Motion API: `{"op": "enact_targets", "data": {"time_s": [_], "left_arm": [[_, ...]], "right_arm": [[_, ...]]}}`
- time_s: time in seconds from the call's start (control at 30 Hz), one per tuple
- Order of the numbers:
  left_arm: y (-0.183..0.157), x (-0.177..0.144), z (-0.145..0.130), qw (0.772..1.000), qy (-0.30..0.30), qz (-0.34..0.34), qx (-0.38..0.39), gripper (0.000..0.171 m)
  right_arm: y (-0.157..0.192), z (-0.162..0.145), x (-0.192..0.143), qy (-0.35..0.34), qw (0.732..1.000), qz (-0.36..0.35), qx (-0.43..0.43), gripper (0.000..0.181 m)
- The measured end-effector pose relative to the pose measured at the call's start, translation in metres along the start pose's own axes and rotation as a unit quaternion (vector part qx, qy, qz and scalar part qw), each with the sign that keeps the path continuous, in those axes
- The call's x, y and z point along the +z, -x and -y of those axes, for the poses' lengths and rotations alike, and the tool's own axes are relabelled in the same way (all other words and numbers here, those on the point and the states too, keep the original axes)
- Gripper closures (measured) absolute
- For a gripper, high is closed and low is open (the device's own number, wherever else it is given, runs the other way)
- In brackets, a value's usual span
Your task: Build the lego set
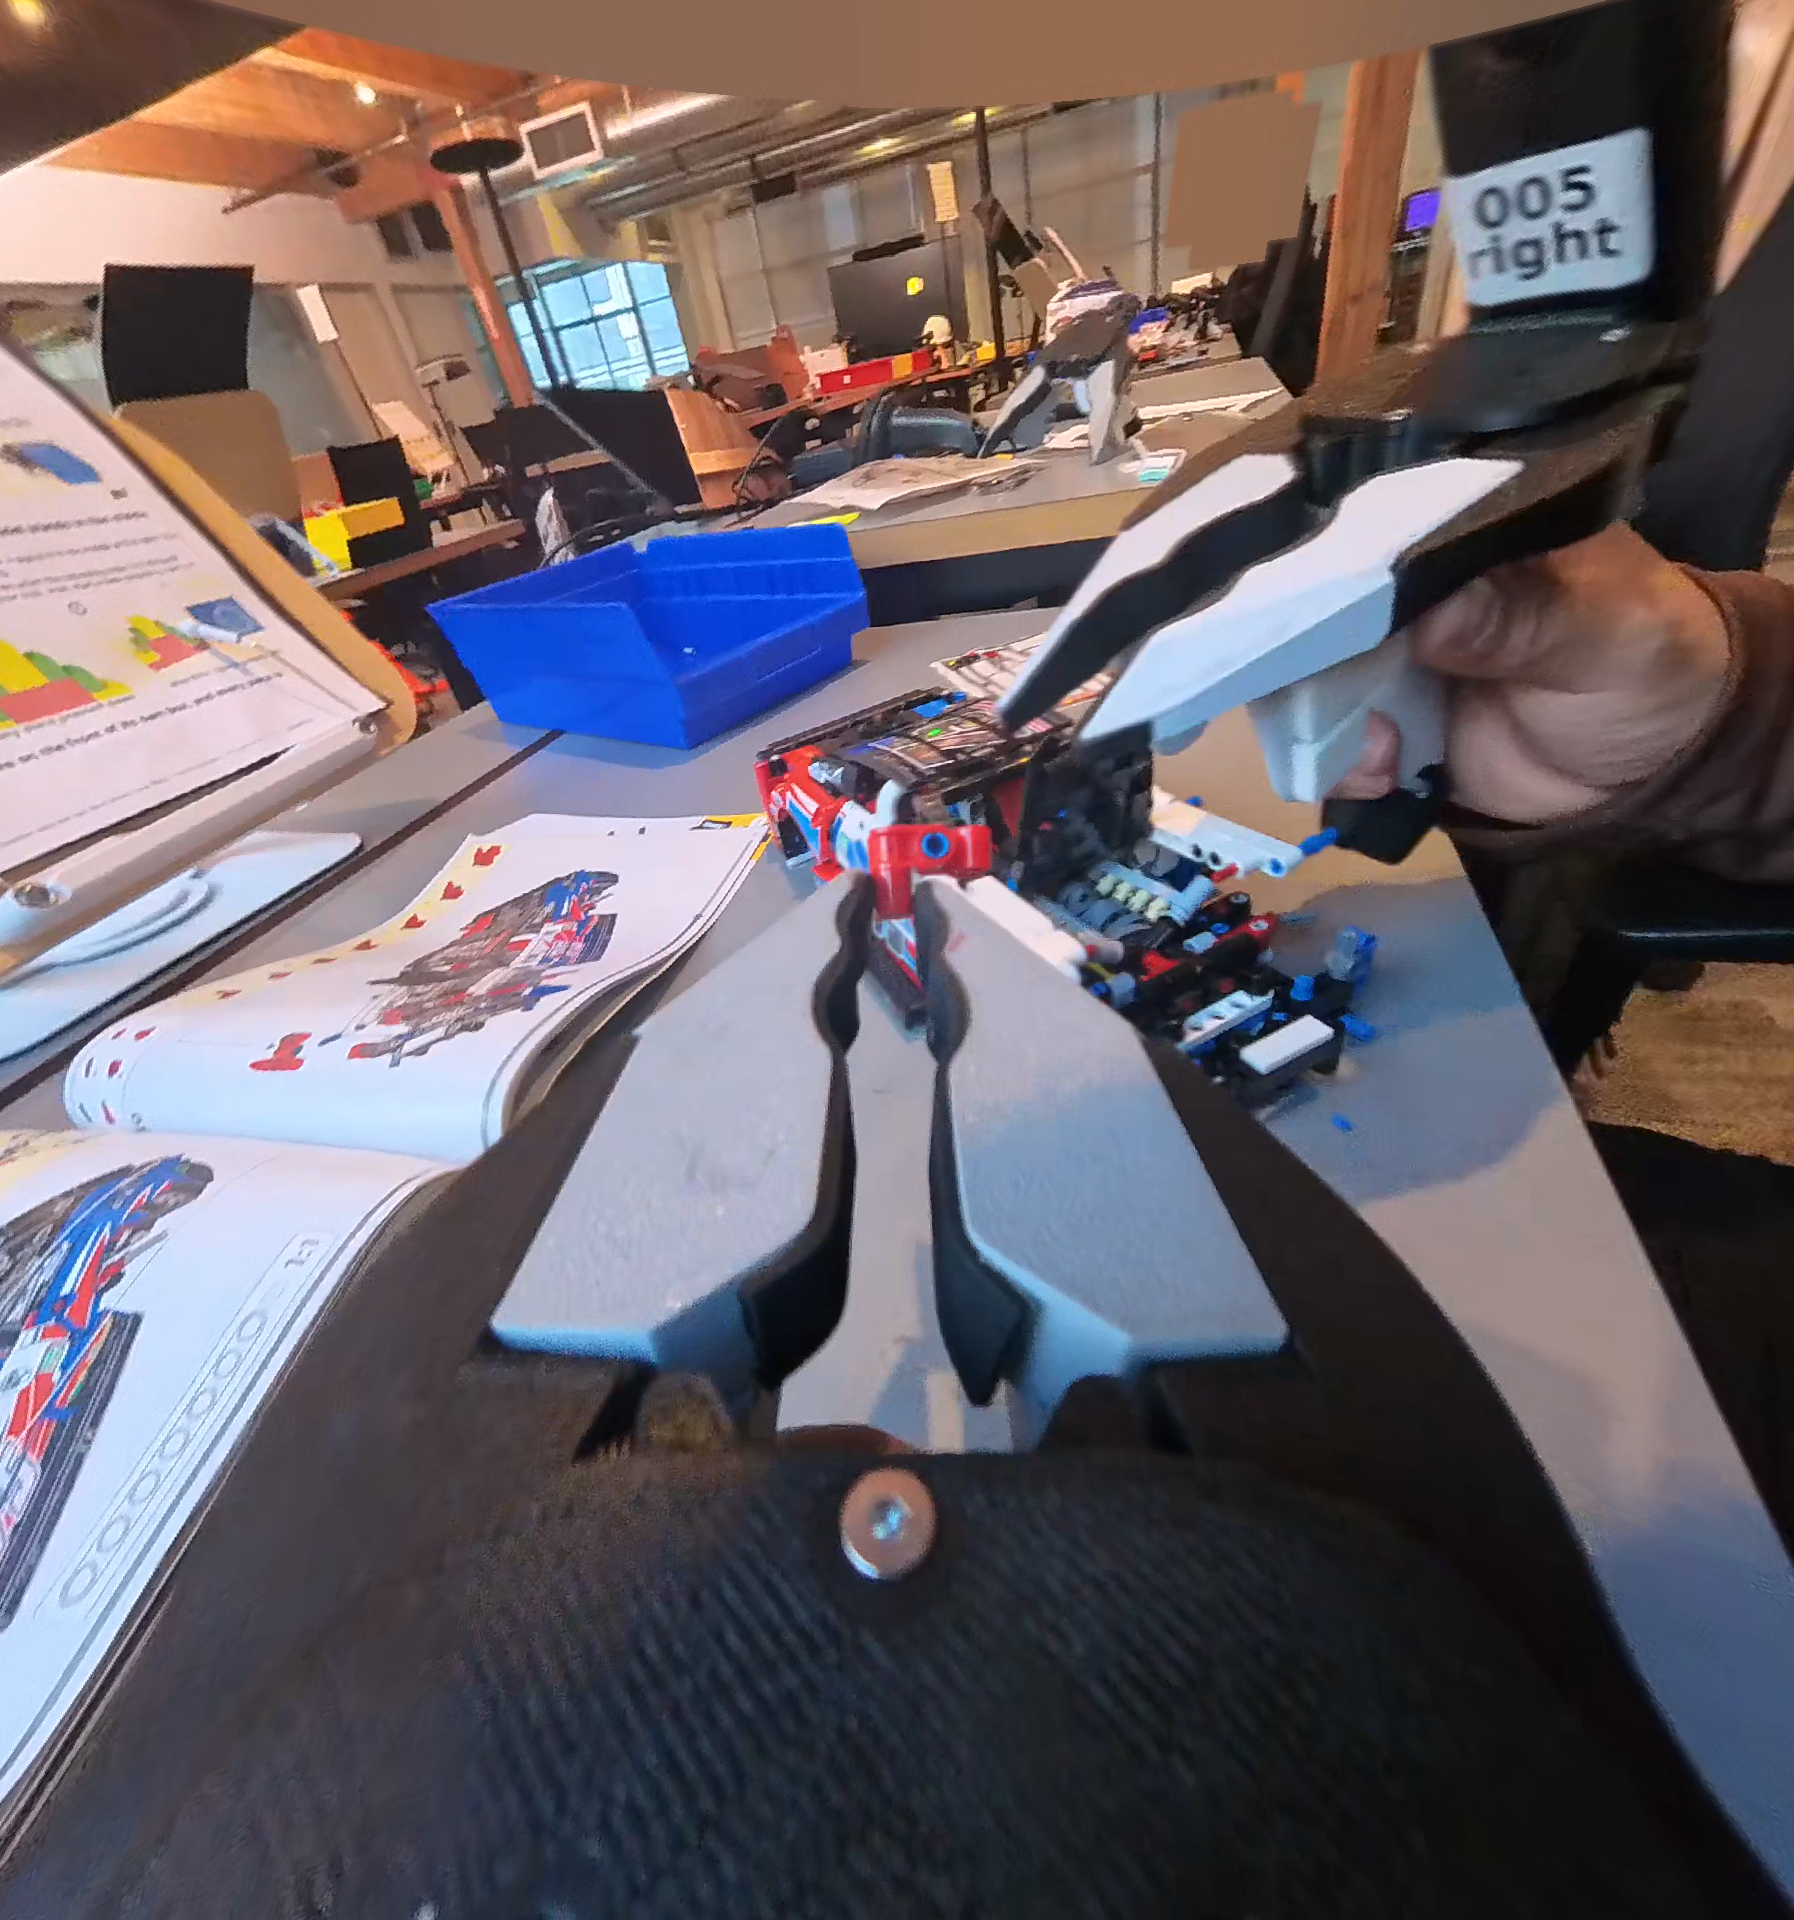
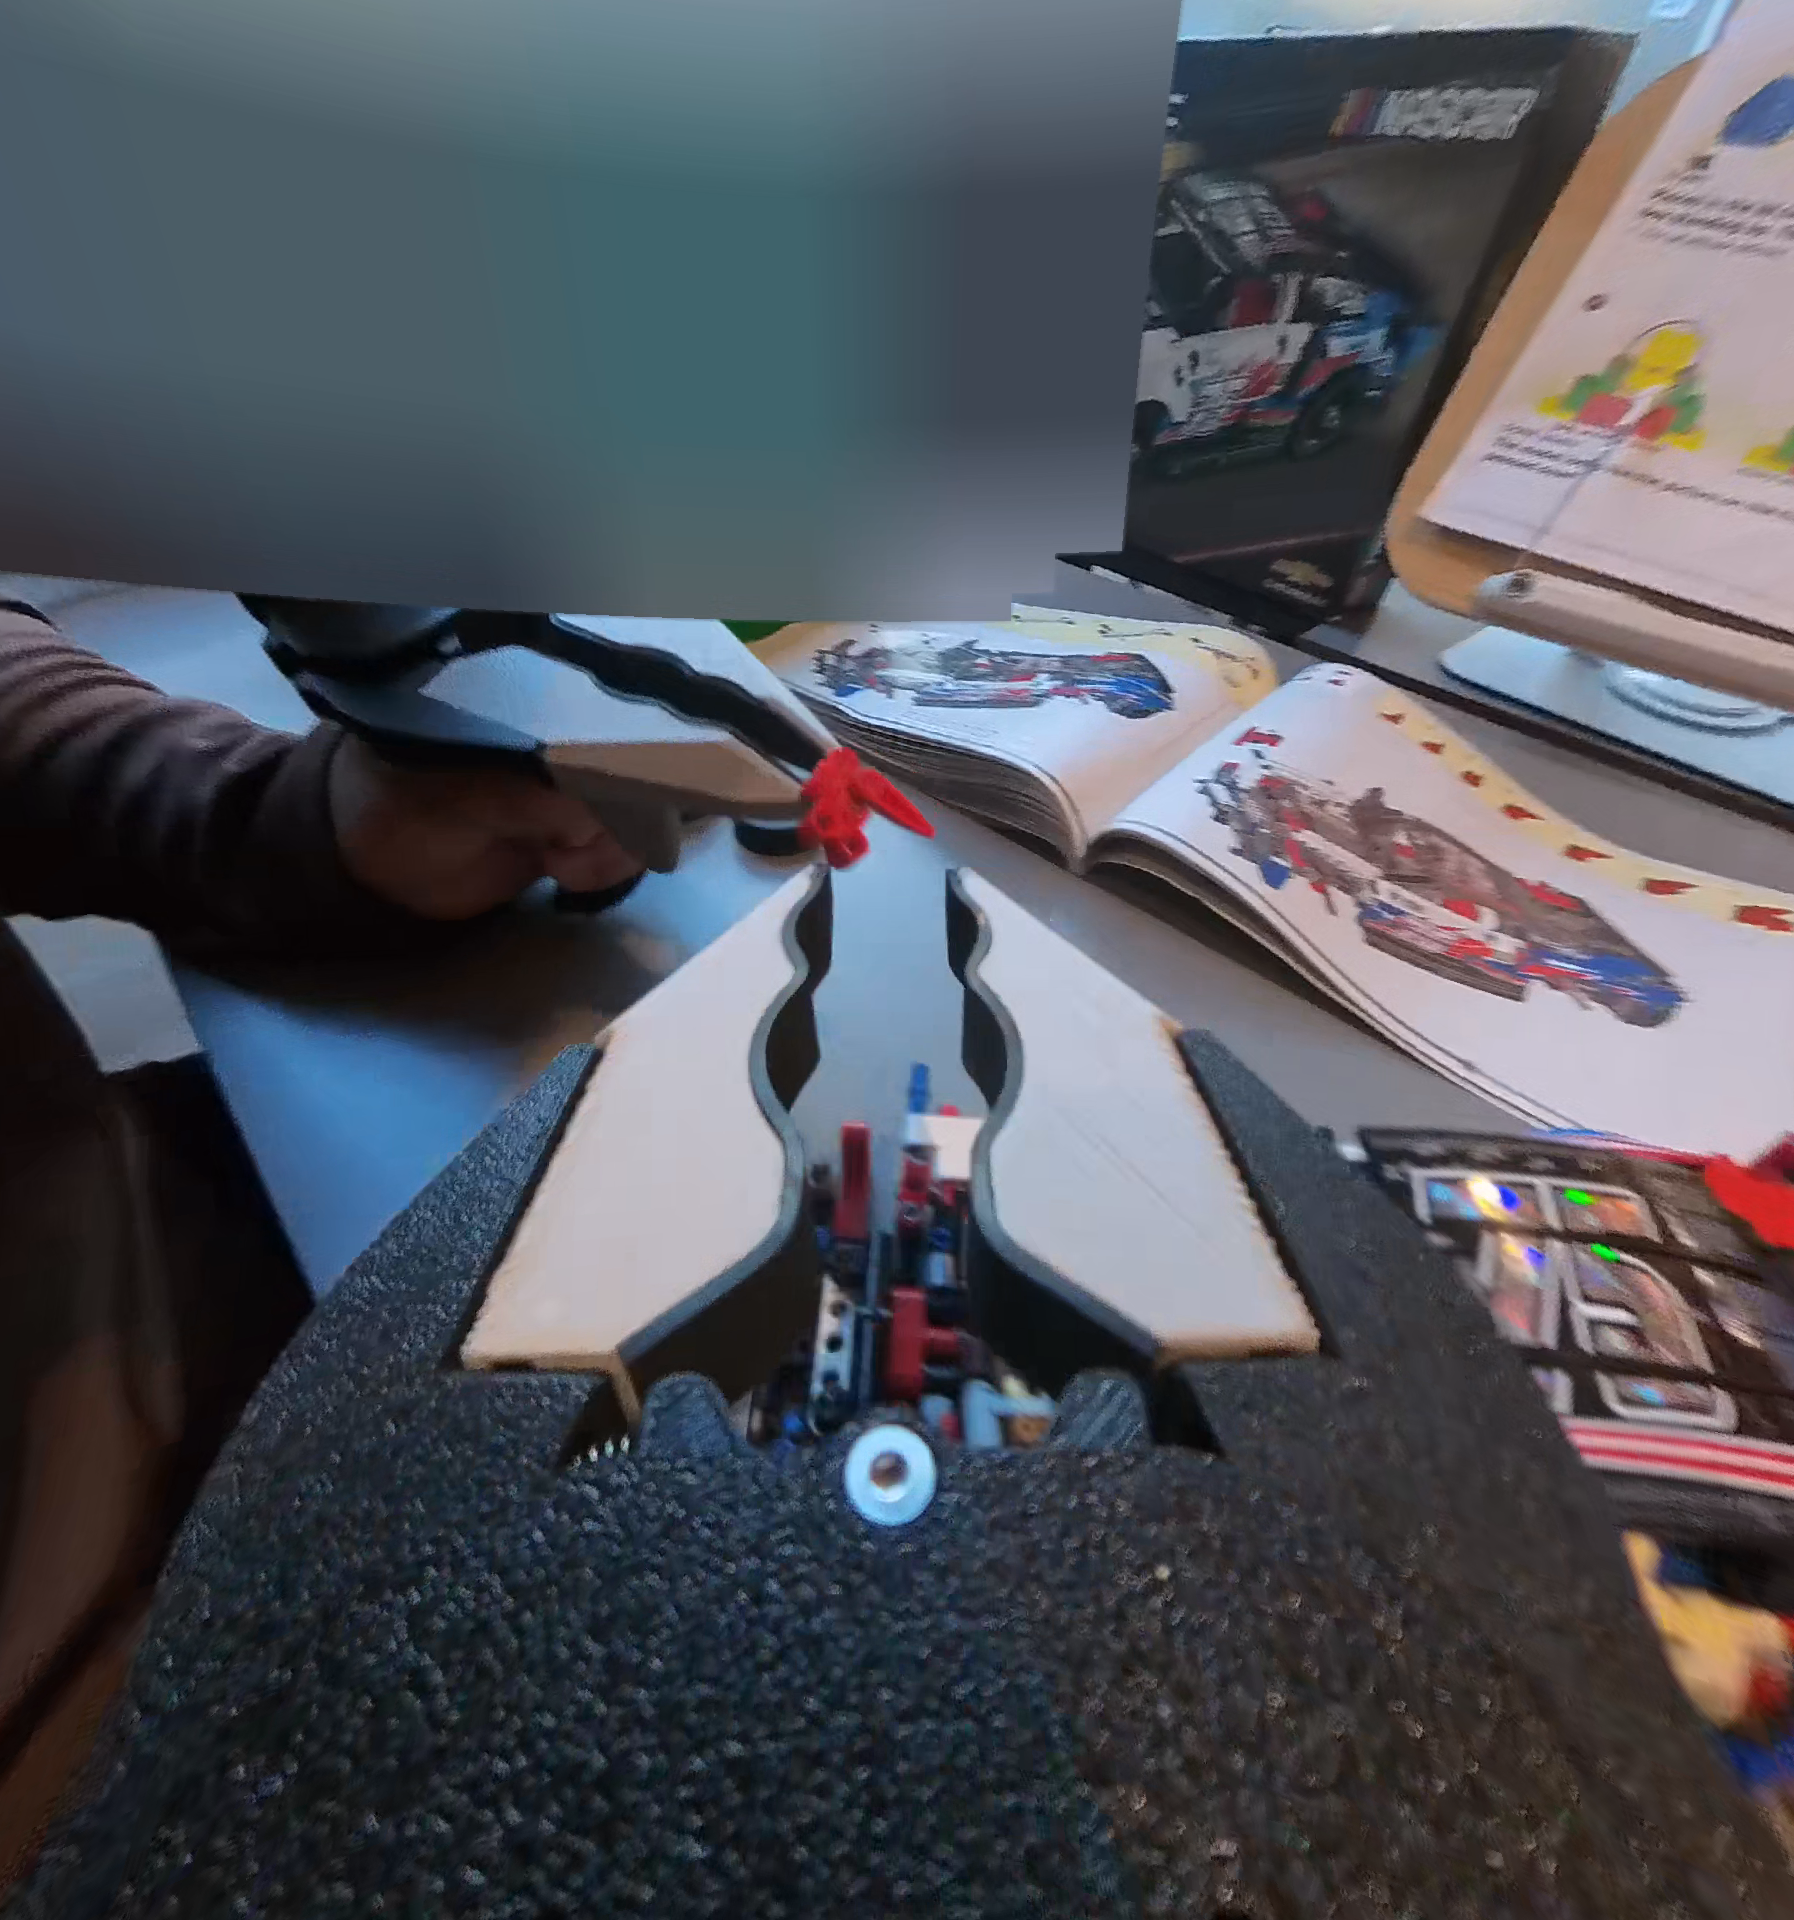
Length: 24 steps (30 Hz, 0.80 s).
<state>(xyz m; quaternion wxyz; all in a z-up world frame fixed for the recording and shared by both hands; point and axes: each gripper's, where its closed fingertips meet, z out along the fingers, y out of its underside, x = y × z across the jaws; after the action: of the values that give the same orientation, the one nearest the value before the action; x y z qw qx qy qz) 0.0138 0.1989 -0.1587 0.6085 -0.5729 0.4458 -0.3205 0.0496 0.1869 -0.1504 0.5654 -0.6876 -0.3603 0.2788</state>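
Observation:
A partly built red, white and blue lego car (image 1: 1101, 821) with a black stickered roof sits on the grey table (image 1: 1444, 1195). My left gripper (image 1: 890, 894) is shut on a small red lego piece (image 1: 919, 850), held just in front of the car's near side. It also shows in the right wrist view (image 2: 805, 800) with the red piece (image 2: 851, 805) at its tips. My right gripper (image 2: 891, 878) is open and empty, hovering over the car's chassis (image 2: 893, 1299). In the left wrist view its tips (image 1: 1054, 722) are at the car's roof (image 2: 1599, 1309).
An open instruction booklet (image 1: 436, 987) lies left of the car. A blue bin (image 1: 664, 634) stands behind it. A stand with a printed sheet (image 1: 93, 623) is at far left, and the set's box (image 2: 1340, 312) is behind. Small loose pieces (image 1: 1340, 1039) lie near the table's right edge. The tips of one gripper are about 5 cm away from the tips of the other.

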Motion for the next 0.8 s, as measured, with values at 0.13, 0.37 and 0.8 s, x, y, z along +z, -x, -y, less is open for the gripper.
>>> {"op": "enact_targets", "data": {"time_s": [0.13,0.37,0.8], "left_arm": [[-0.007,0.000,0.004,0.999,-0.007,0.000,0.031,0.167],[-0.016,-0.003,0.012,0.998,-0.025,-0.012,0.054,0.167],[-0.018,-0.009,0.023,0.993,-0.041,0.022,0.106,0.167]], "right_arm": [[0.011,0.005,0.008,0.013,1.000,0.018,0.001,0.160],[0.027,0.014,0.013,0.022,0.999,0.039,-0.006,0.161],[0.033,0.010,0.014,0.027,0.995,0.063,0.076,0.164]]}}
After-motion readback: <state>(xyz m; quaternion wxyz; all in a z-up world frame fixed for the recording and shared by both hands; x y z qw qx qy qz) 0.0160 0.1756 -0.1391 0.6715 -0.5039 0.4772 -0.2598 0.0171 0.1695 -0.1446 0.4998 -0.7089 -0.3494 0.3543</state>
